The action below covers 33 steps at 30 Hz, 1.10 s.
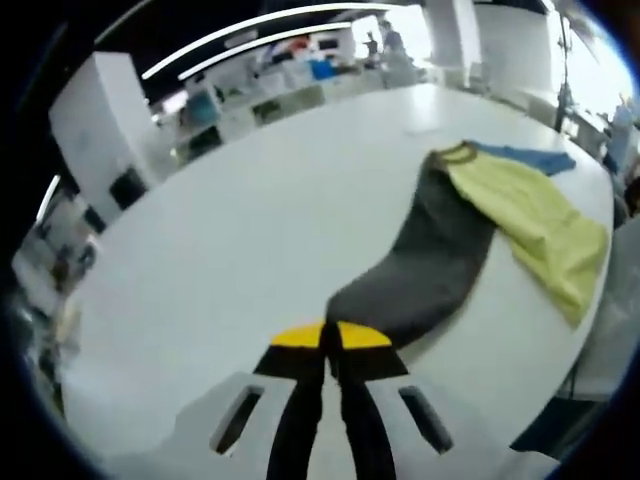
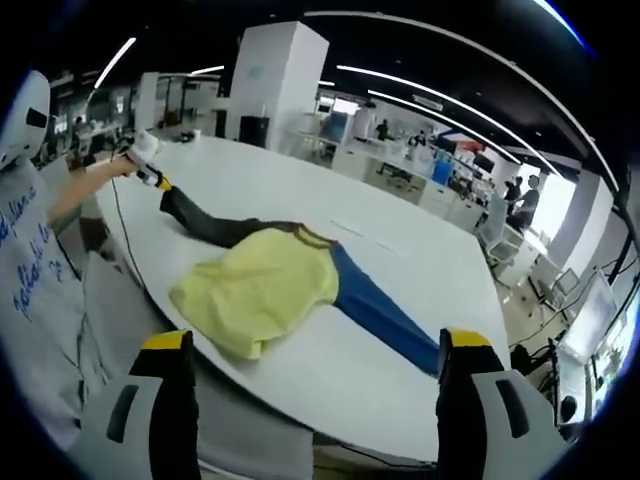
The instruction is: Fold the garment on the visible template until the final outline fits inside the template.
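Observation:
A garment lies stretched across the white table [image 2: 300, 190]: a yellow body [image 2: 262, 287], a dark grey sleeve [image 2: 205, 226] and a blue sleeve [image 2: 385, 315]. My left gripper [image 1: 330, 336] is shut on the cuff end of the grey sleeve [image 1: 430, 255], which runs away from it to the yellow body [image 1: 535, 225] and the blue sleeve [image 1: 530, 157] beyond. In the right gripper view the left gripper [image 2: 152, 176] shows at the far left, held by a hand. My right gripper [image 2: 315, 340] stands wide open above the table's near edge, with nothing between its jaws.
A person's white sleeve with blue lettering [image 2: 35, 250] fills the left side. The yellow body lies close to the table's near edge [image 2: 330, 415]. Faint pale marks [image 2: 365, 238] sit on the table behind the garment. Desks, chairs and people stand far behind.

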### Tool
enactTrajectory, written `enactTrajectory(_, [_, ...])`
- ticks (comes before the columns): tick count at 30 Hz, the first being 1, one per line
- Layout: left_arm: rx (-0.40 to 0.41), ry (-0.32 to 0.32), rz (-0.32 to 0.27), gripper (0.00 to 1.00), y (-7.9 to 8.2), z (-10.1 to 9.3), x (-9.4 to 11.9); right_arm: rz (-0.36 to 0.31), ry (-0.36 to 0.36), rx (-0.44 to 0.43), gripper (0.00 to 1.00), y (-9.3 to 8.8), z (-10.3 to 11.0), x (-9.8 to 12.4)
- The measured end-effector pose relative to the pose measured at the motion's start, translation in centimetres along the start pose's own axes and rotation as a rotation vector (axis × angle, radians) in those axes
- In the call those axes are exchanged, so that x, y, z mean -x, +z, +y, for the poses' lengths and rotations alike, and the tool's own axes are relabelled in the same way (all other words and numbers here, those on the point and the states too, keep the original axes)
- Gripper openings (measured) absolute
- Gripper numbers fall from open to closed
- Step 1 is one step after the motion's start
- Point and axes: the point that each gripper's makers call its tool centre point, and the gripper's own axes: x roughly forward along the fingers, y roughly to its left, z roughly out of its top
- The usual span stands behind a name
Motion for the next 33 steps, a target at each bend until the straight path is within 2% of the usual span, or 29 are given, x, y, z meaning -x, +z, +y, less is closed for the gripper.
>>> enactTrajectory(13, [0.024,-0.034,0.056,0.0,-1.9,1.5,-1.5,0.019,-0.019,-0.007,1.0,0.3,0.9,-0.7])
enactTrajectory(19, [0.031,-0.039,0.064,0.0,-2.4,2.4,-2.2,0.031,-0.024,-0.002,1.0,0.7,1.3,-1.1])
enactTrajectory(26, [0.043,-0.045,0.101,0.0,-3.9,3.2,-3.2,0.046,-0.026,0.022,1.0,0.9,2.0,-1.6])
enactTrajectory(27, [0.047,-0.046,0.103,0.0,-4.0,3.2,-3.3,0.062,-0.028,0.021,1.0,0.7,2.1,-1.6])
enactTrajectory(33, [0.053,-0.044,0.113,0.0,-4.4,3.9,-4.1,0.059,-0.034,0.002,1.0,0.7,2.2,-1.7])
